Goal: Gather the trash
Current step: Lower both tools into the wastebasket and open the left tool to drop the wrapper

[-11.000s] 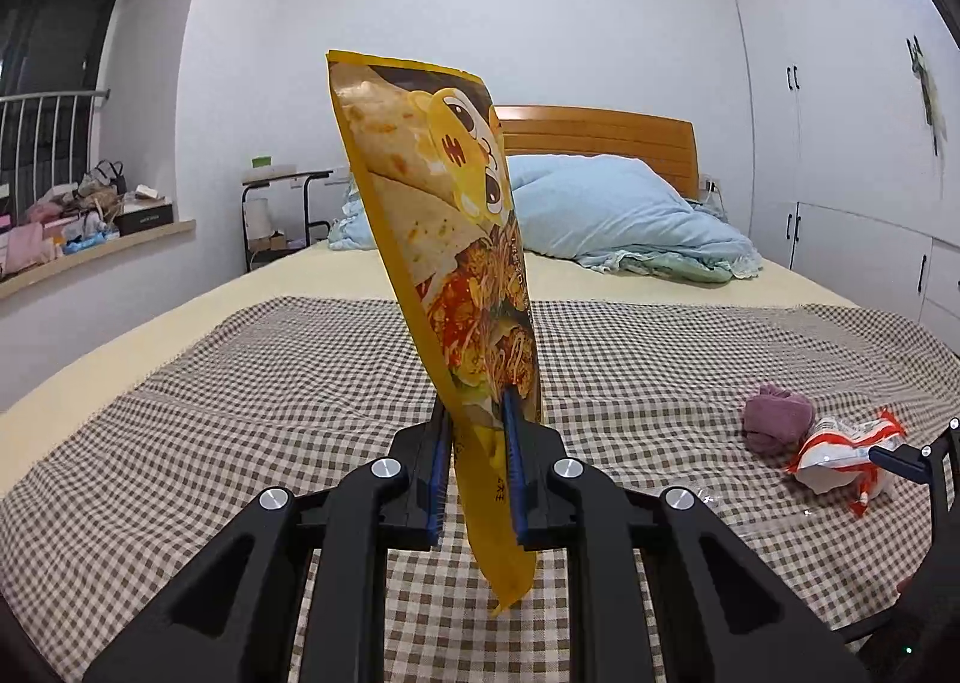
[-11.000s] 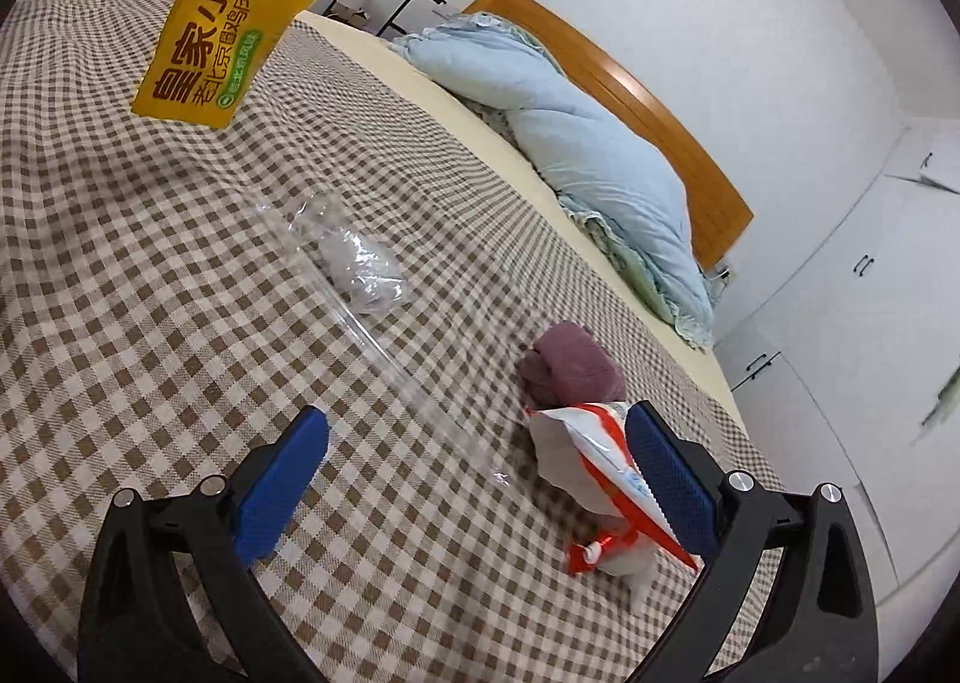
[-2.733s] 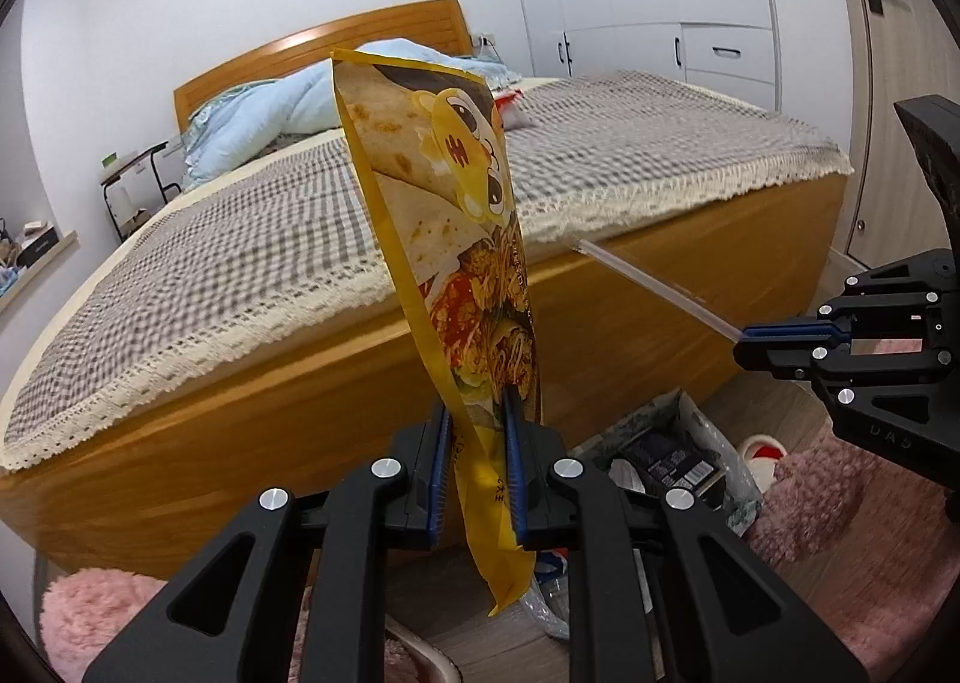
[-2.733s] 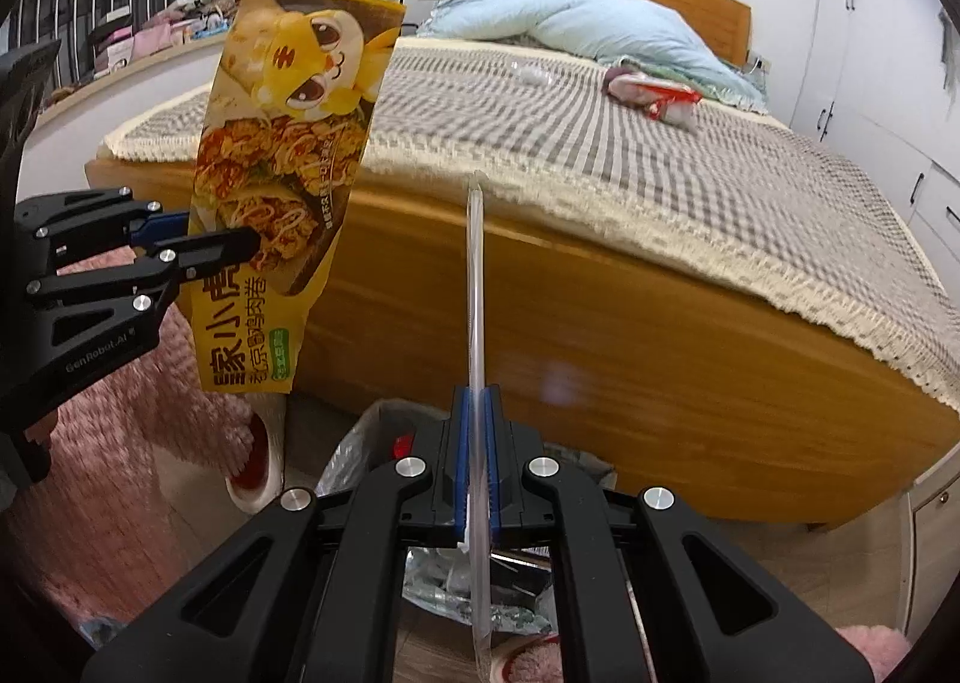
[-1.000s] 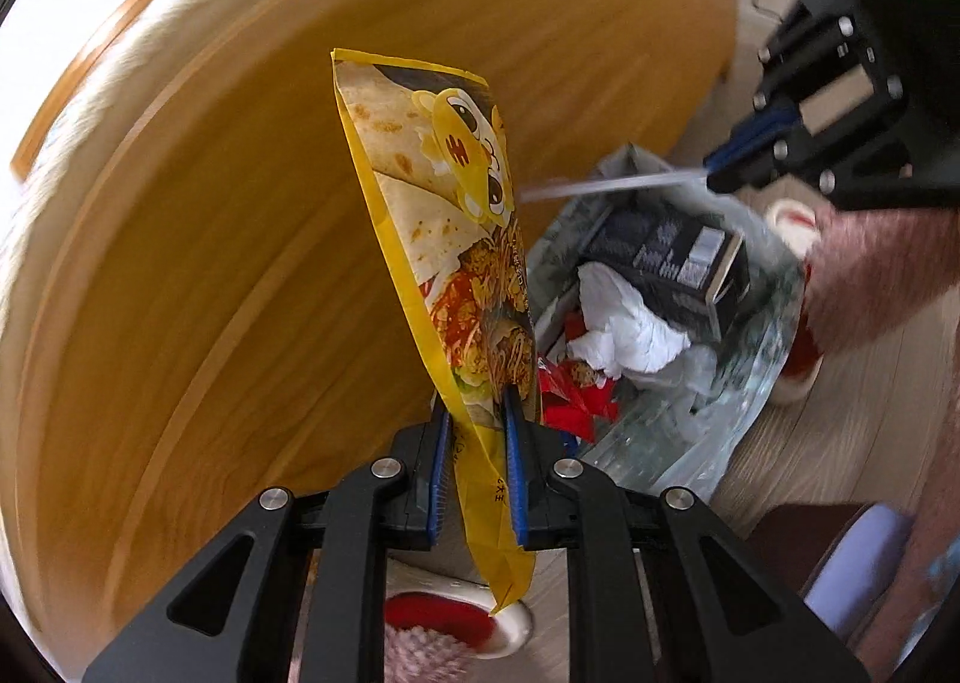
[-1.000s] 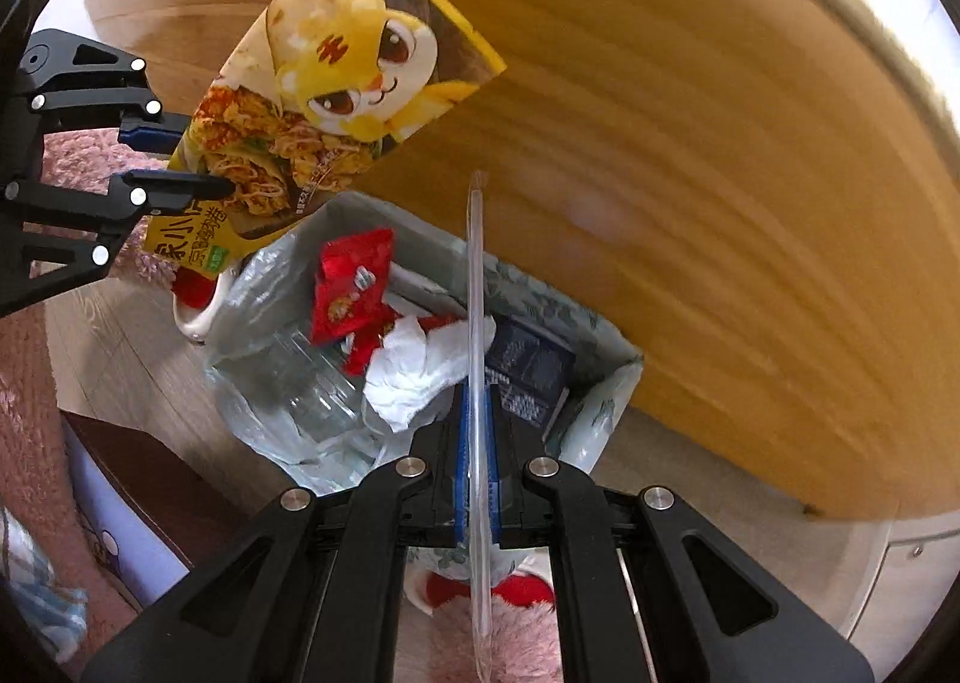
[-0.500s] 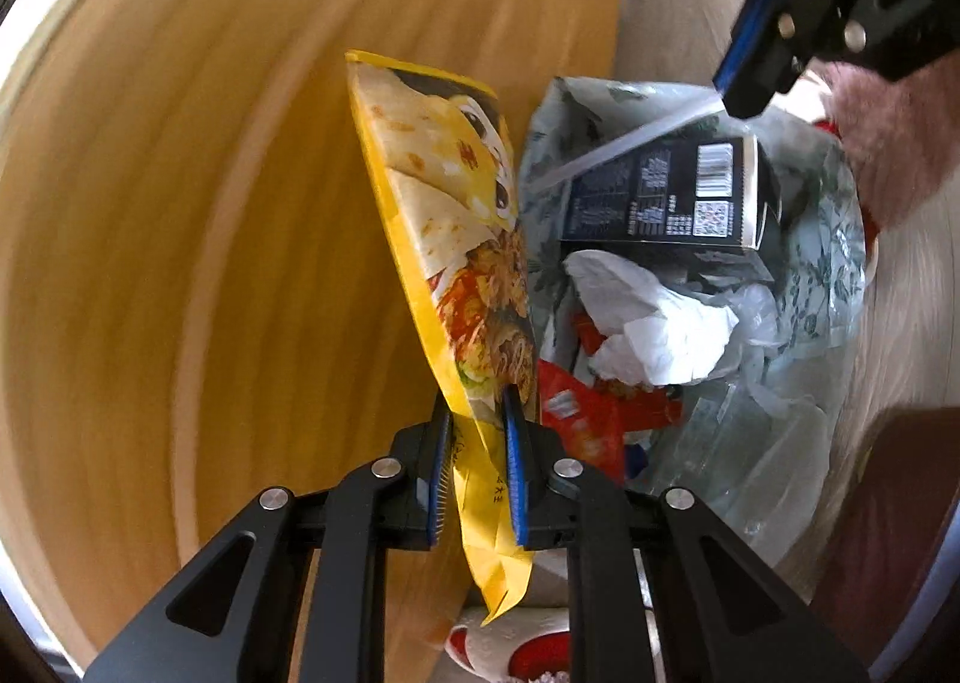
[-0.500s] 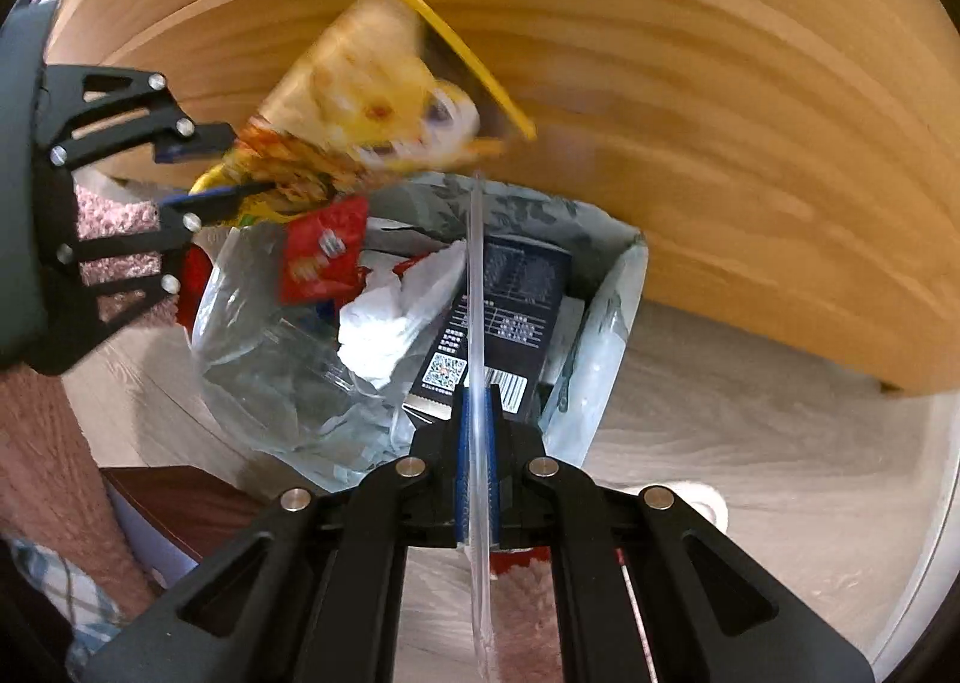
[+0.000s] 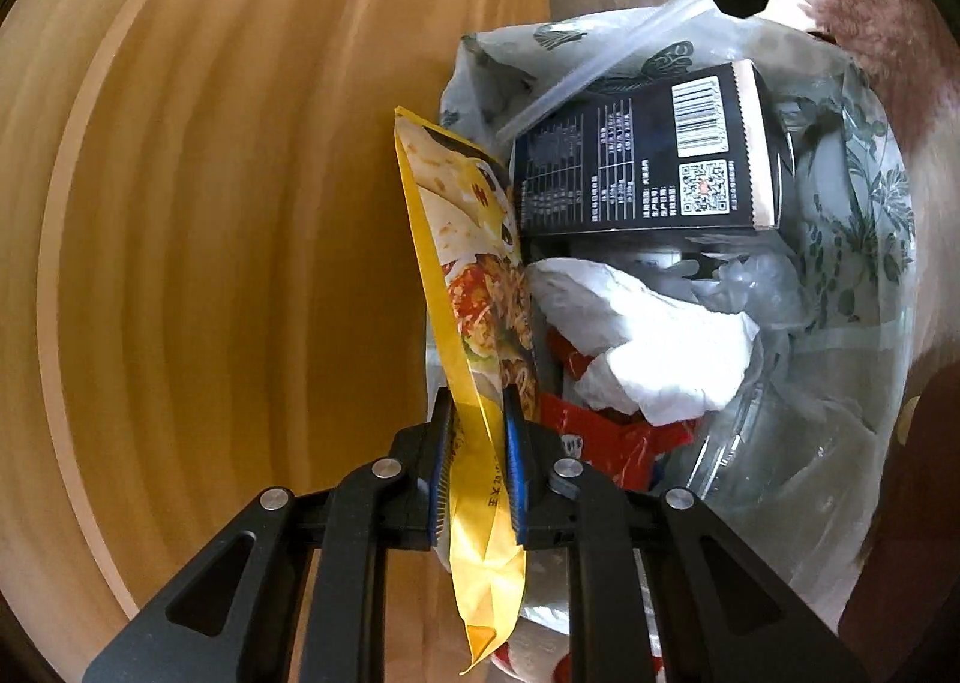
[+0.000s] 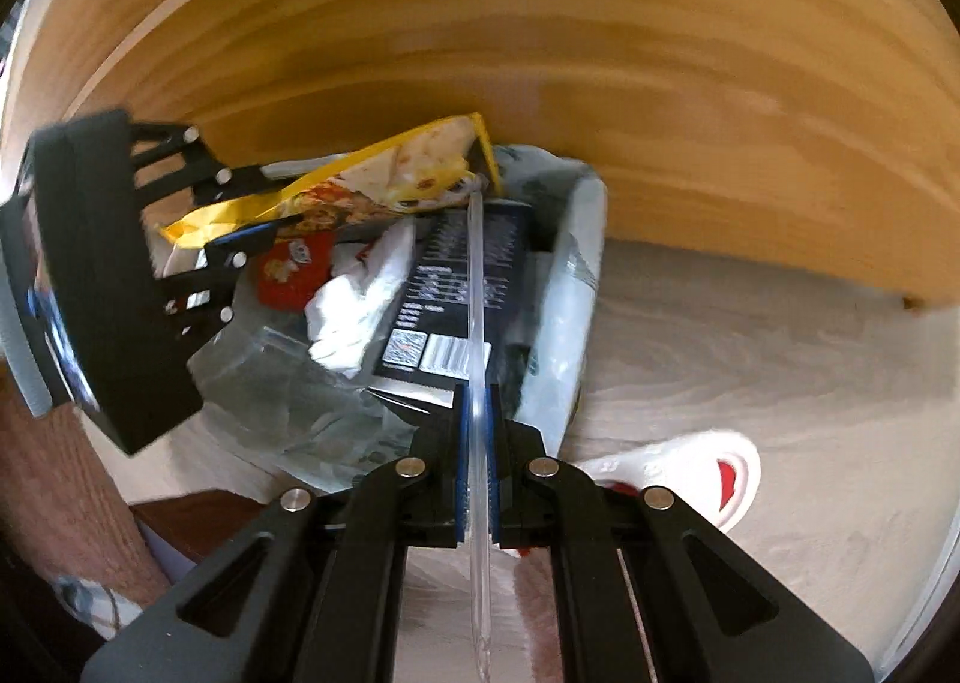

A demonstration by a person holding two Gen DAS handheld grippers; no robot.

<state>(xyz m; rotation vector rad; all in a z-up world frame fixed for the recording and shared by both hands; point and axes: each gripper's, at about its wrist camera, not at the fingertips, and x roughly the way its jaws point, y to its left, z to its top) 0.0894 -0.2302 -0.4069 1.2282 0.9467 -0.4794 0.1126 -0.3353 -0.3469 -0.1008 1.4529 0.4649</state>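
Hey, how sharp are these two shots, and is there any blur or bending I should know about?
Left wrist view: the box print and barcode read crisply; the wood panel bows in fisheye curves and is softly smeared. Right wrist view: softer overall, the left gripper and yellow packet are motion-blurred, the box label is hardly legible, and the floor looks washed out.

Wooden bed side panel [image 10: 600,53] fills background. White-and-red slipper [image 10: 690,473] on pale wood floor [image 10: 780,383] below panel; pink fuzzy rug [image 9: 870,11] nearby.

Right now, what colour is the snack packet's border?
Yellow, on the printed food-picture snack packet; clearest in the left wrist view.
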